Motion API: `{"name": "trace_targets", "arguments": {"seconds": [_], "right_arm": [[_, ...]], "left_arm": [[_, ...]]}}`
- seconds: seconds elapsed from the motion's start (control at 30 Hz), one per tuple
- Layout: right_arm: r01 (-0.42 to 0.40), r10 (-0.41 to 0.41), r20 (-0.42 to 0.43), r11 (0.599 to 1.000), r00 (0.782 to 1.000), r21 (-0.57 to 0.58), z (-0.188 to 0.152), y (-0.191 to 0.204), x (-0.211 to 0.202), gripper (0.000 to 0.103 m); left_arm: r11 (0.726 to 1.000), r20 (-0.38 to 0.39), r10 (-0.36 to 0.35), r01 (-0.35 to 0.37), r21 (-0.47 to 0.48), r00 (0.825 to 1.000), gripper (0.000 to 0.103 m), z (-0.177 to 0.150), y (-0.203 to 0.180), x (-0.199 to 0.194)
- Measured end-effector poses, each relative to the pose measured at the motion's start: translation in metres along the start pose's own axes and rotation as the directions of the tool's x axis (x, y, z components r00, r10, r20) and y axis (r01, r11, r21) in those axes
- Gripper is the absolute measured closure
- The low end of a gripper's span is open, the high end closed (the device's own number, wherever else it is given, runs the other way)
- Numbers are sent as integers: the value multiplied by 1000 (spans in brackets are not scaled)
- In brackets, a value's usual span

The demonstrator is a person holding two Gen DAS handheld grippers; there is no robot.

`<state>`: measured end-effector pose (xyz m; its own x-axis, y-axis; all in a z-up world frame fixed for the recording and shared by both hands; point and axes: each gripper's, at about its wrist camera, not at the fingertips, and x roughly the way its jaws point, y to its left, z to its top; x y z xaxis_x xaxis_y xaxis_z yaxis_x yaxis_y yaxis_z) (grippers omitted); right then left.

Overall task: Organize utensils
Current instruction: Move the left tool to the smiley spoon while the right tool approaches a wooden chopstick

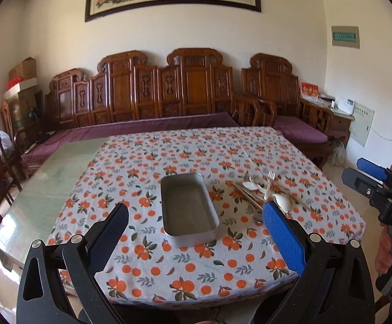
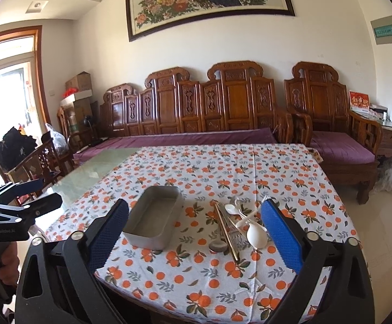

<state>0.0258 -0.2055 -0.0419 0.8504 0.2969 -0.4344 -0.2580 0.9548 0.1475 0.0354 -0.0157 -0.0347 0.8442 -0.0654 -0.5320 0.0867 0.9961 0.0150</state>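
1. While both grippers hung above the near edge of the table [image 1: 42, 189], nothing had yet been picked up: the metal tray [image 1: 189, 206] stood empty on the orange-print tablecloth [image 1: 196, 264], and the task looked to be at its very start.
2. To the right of the tray, near it but apart, lay the pile of utensils [image 2: 236, 221]: a white plastic spoon [image 2: 255, 236], a white fork [image 1: 271, 176], a pair of chopsticks [image 2: 226, 232] and a metal spoon [image 2: 218, 245], all crossed over one another.
3. The left gripper [image 1: 196, 232] had its jaws spread wide and held nothing; it pointed at the tray.
4. The right gripper [image 2: 194, 232] was likewise spread wide and empty, aimed between the tray and the pile.
5. The next move probably called for the right gripper to descend on one piece at the pile's top or edge, perhaps the white spoon, and close on its handle without dragging the others.
6. How many pieces lay in the pile was hard to tell, since they overlapped; the left gripper's blue pad also hid the pile's near end in the left wrist view.
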Motion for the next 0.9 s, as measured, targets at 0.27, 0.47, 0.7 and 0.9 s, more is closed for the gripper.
{"name": "trace_targets", "arguments": {"seconds": [0.27, 0.47, 0.7, 0.9], "right_arm": [[12, -13, -71, 1000, 997, -7, -8, -27, 37, 22], [3, -3, -130, 1000, 992, 4, -5, -49, 69, 34], [19, -14, -201, 1000, 979, 21, -1, -81, 112, 46], [30, -26, -258, 1000, 966, 10, -10, -108, 143, 53]], "left_arm": [[999, -44, -10, 12, 42, 999, 7, -1, -6, 28], [998, -95, -49, 53, 36, 994, 7, -1, -7, 58], [995, -156, -68, 80, 66, 985, 7, -5, -20, 91], [992, -188, -83, 99, 79, 979, 7, -3, -29, 118]]}}
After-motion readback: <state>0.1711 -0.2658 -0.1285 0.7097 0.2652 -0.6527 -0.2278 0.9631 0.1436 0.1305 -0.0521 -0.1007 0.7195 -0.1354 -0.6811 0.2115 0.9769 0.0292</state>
